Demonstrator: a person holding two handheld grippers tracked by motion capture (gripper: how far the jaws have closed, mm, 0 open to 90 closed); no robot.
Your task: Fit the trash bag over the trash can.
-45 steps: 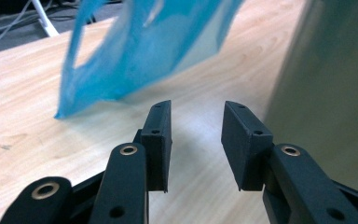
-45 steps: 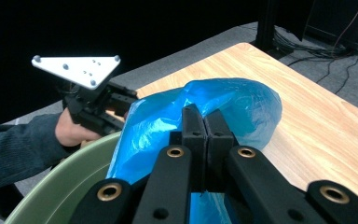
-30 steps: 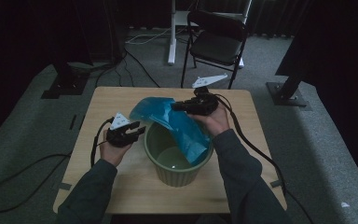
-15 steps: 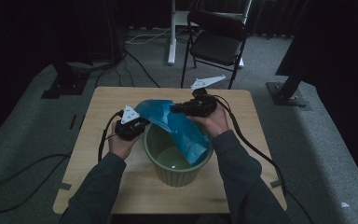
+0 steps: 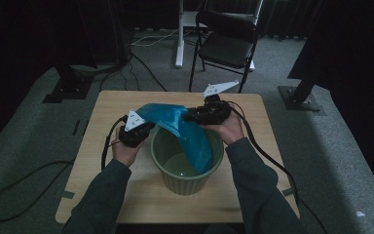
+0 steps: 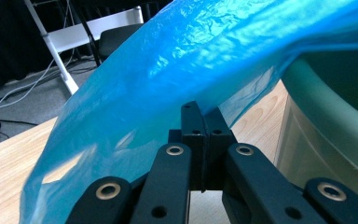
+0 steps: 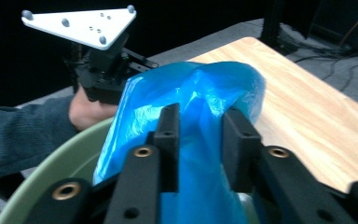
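step: I'm lining the green bin (image 5: pixel 187 161) with the blue bag (image 5: pixel 185 134); the grip is passing from my right gripper to my left.
left gripper (image 6: pixel 200 119): jaws have just been closing and now meet flat on the bag's edge, pinching the film, at the bin's left rim.
right gripper (image 7: pixel 199 123): jaws have just been opening; they stand part-way apart with bag film between them, pads not pressing as far as I can see.
bag location: draped over the bin's far rim, one end toward the left gripper, the rest hanging down inside the bin on the right side.
bag axis: long axis runs from upper left at the rim, down and right into the bin; the free end points at the bin floor. Can't tell which end is the mouth.
bin: upright near the middle of the table (image 5: pixel 102 146), between my hands.
next move, my call: re-grip a separate layer of film with the right gripper, pull the layers apart and fold the mouth over the rim.
risk: thin film may slip or tear if I pull hard.
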